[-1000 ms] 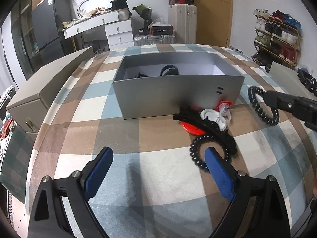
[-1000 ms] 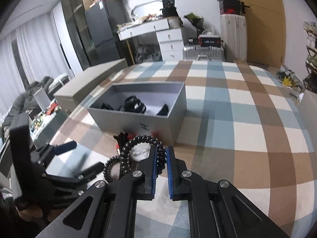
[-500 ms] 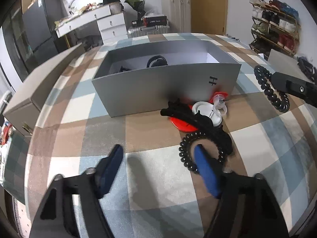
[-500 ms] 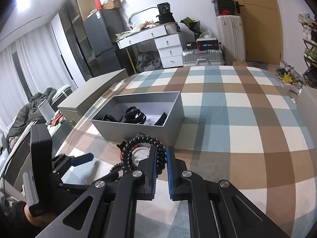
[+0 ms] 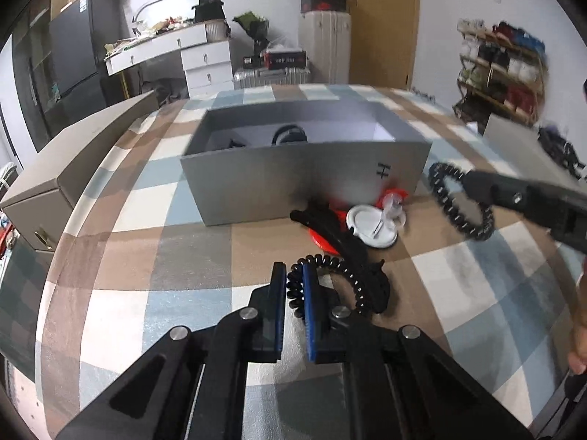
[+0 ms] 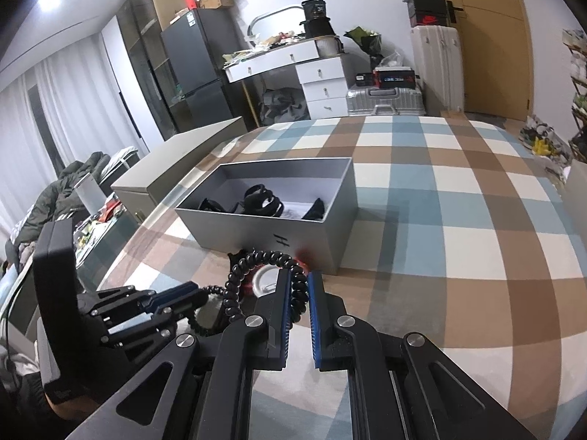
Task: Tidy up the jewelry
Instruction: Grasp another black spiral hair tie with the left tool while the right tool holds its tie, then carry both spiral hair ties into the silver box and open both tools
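Note:
A grey open box [image 5: 304,179] stands on the checked tablecloth with dark pieces inside [image 6: 262,201]. In front of it lie a black clip [image 5: 330,225], a red and white round piece [image 5: 372,225] and a black spiral band [image 5: 345,275]. My left gripper [image 5: 293,275] is shut on that band's left side, on the table. My right gripper [image 6: 299,278] is shut on a second black spiral band [image 6: 256,262], held above the table right of the box; this band also shows in the left wrist view [image 5: 458,203].
A beige case [image 5: 69,168] lies at the table's left edge. A grey lid [image 5: 521,146] lies at the far right. A white desk [image 6: 293,58], a fridge and suitcases stand beyond the table.
My left gripper moved forward to the right and closed on the spiral band on the table. My right gripper rose a little with its band still held.

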A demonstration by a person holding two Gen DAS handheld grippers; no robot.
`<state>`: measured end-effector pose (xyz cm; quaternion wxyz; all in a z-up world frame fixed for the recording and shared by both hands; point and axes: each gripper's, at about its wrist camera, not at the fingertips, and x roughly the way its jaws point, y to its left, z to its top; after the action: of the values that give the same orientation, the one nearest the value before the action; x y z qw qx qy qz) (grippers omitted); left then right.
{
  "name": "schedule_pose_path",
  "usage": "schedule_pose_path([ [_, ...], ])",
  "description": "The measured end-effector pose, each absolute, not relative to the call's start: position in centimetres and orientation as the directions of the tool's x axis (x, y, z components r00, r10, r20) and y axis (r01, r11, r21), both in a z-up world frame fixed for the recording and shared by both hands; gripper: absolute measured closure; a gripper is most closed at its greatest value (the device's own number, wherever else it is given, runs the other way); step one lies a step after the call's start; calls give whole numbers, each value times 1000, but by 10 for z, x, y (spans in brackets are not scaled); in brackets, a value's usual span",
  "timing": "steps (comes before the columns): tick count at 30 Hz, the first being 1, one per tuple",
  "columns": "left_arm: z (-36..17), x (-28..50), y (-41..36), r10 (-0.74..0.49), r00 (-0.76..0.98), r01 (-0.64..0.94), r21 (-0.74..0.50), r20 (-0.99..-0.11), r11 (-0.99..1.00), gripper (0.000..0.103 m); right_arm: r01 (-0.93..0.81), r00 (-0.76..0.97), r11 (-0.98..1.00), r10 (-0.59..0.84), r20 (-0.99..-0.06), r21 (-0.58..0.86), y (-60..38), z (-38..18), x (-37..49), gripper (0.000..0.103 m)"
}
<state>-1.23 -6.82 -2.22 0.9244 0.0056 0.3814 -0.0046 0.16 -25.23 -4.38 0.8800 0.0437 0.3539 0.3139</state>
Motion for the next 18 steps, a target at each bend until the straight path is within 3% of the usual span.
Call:
schedule_pose_path([
  [18,-16,-18,-59,-24,767,-12,-51,-641,999,99,-535,549,794,586,-596,288,-248,-47,0,94],
])
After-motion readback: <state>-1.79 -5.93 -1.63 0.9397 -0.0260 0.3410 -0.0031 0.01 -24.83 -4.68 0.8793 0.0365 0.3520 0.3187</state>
